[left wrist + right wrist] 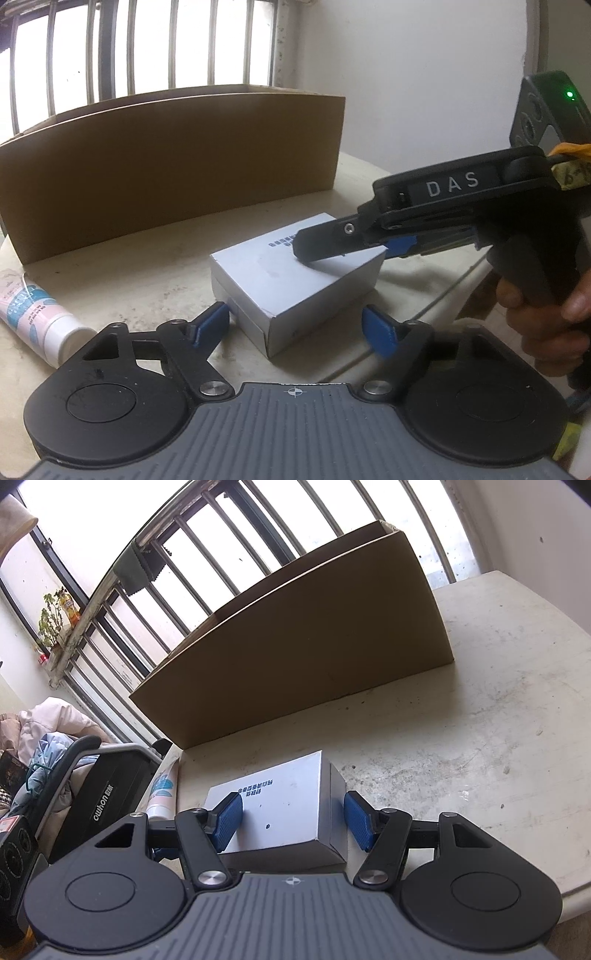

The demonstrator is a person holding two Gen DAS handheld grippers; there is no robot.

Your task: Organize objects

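Box: a small white box (295, 280) is set on the pale table (122, 291), in front of the cardboard carton (170, 166); small printed text is seen on its top face
Left gripper: the left gripper (295, 326) is held low at the near end of the box, with one blue pad (210, 325) beside the box's left lower edge and the other apart from its right corner; the jaws are spread and no pressing on the box is seen
Right gripper: the right gripper (291, 821) is brought in from the right side; the box (284, 805) is straddled, one blue pad (229, 821) overlapping its top left area and the other just beside its right wall; contact cannot be told for certain, and a narrow gap seems to be left on the right
Hand: the right gripper's handle is gripped by a hand (543, 317) at the right edge of the left wrist view
Tube: a white and pink tube (37, 317) is laid on the table left of the box, cap toward the camera
Carton: it stands open-topped before a barred window (147, 48)
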